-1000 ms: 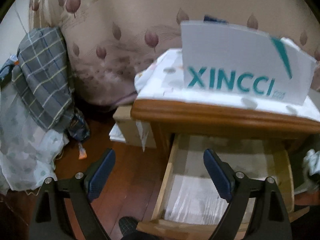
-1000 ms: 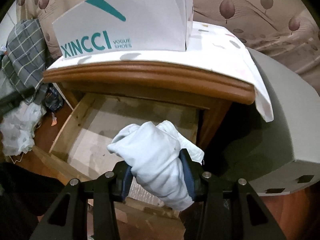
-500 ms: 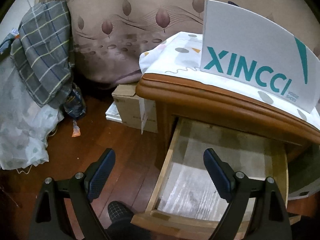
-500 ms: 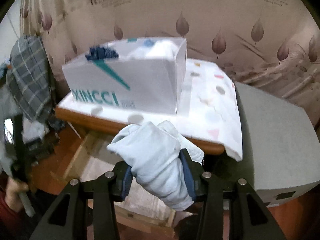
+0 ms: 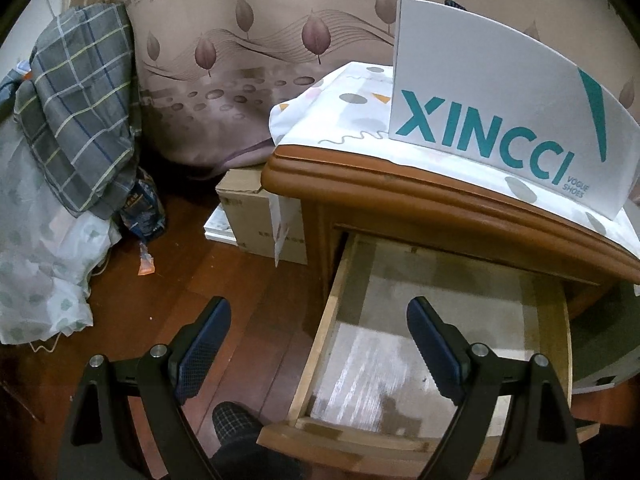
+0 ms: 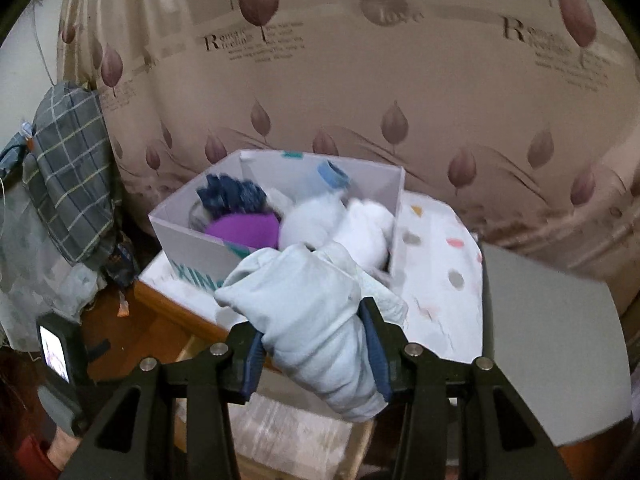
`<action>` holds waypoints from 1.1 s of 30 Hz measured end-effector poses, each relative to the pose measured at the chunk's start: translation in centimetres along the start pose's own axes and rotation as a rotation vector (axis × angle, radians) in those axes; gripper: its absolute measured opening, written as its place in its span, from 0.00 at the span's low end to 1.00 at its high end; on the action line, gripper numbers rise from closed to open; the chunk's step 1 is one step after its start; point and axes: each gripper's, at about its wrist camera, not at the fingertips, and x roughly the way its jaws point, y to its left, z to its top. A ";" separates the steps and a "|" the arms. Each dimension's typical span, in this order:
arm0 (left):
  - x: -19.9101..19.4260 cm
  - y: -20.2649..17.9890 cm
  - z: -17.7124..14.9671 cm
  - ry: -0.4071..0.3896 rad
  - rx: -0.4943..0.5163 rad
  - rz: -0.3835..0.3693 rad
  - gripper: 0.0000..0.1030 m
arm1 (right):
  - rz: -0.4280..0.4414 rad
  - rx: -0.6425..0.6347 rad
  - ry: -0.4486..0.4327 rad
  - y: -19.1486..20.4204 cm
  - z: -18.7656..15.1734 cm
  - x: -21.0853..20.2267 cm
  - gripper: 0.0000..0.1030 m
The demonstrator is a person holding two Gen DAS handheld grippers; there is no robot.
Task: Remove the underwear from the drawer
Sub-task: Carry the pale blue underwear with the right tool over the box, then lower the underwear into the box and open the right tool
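Since the earlier frames the right tool (image 6: 314,354) has risen from drawer level to above the white cardboard shoe box with teal lettering (image 6: 276,216), its pads clamped partway on the rolled pale-blue cotton underwear (image 6: 316,320). The garment is now clear of the drawer, so the removal looks essentially done and only a set-down remains. The left tool (image 5: 318,350) hangs wide open with nothing between its pads, over the pulled-out wooden drawer (image 5: 316,344), whose paper-lined floor looks bare. The shoe box, on the cloth-covered surface (image 6: 436,280), holds white, purple and dark-blue rolled garments.
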 end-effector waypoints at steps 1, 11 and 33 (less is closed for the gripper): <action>0.1 0.0 0.0 -0.001 -0.001 0.004 0.85 | 0.003 -0.001 -0.001 0.3 0.6 0.3 0.43; 0.6 0.9 0.5 0.021 -0.060 -0.004 0.85 | -0.009 -0.017 0.035 2.4 6.5 5.9 0.43; 0.6 2.9 0.7 0.024 -0.117 0.035 0.85 | -0.170 -0.140 0.167 6.2 9.4 19.4 0.47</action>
